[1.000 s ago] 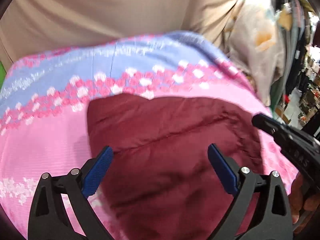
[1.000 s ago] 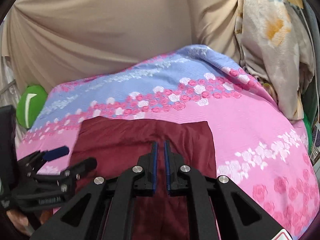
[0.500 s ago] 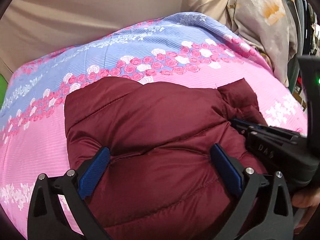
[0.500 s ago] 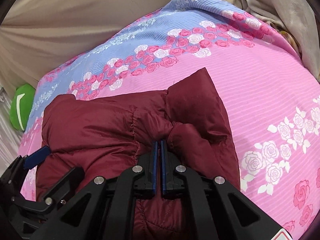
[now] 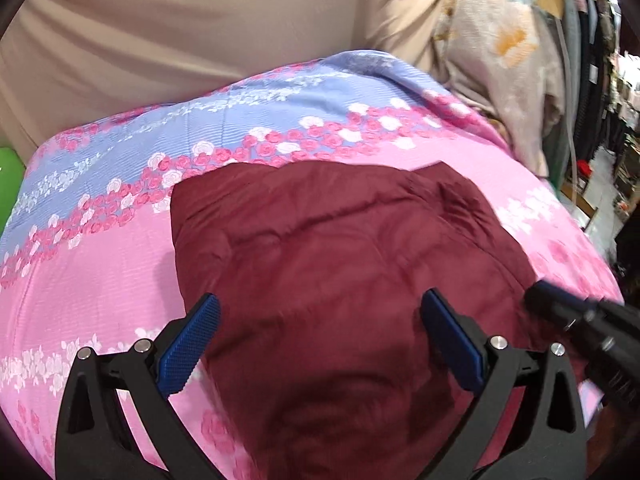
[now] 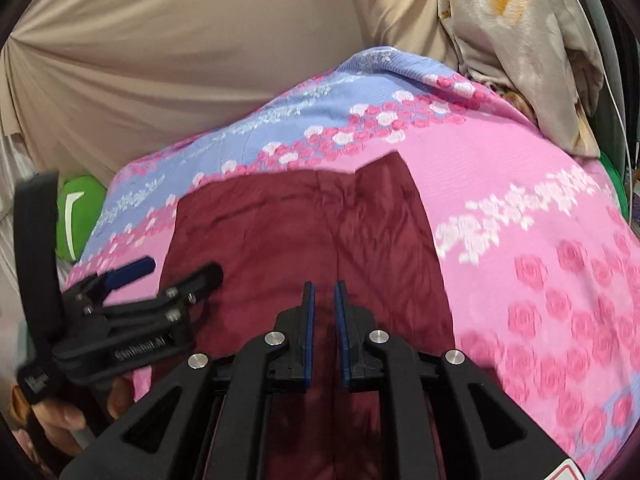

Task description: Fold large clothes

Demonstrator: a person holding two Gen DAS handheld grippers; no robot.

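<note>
A dark red padded garment (image 5: 340, 256) lies folded on a bed with a pink and blue rose-print sheet (image 5: 92, 264). My left gripper (image 5: 320, 332) is open wide, its blue pads above the garment's near part, holding nothing. My right gripper (image 6: 323, 308) hovers over the garment (image 6: 280, 248) with its pads a narrow gap apart and nothing between them. In the right wrist view the left gripper (image 6: 168, 276) shows at the left, over the garment's left edge. In the left wrist view the right gripper (image 5: 576, 316) shows blurred at the right.
A beige curtain (image 6: 180, 60) hangs behind the bed. A pale floral cloth (image 6: 520, 40) hangs at the far right corner. A green object (image 6: 78, 216) lies left of the bed. Shelves and clutter (image 5: 612, 152) stand at the right.
The right gripper has let go of the bunched garment fold and opened slightly. Both grippers have lifted and pulled back. The garment now lies flatter on the sheet.
</note>
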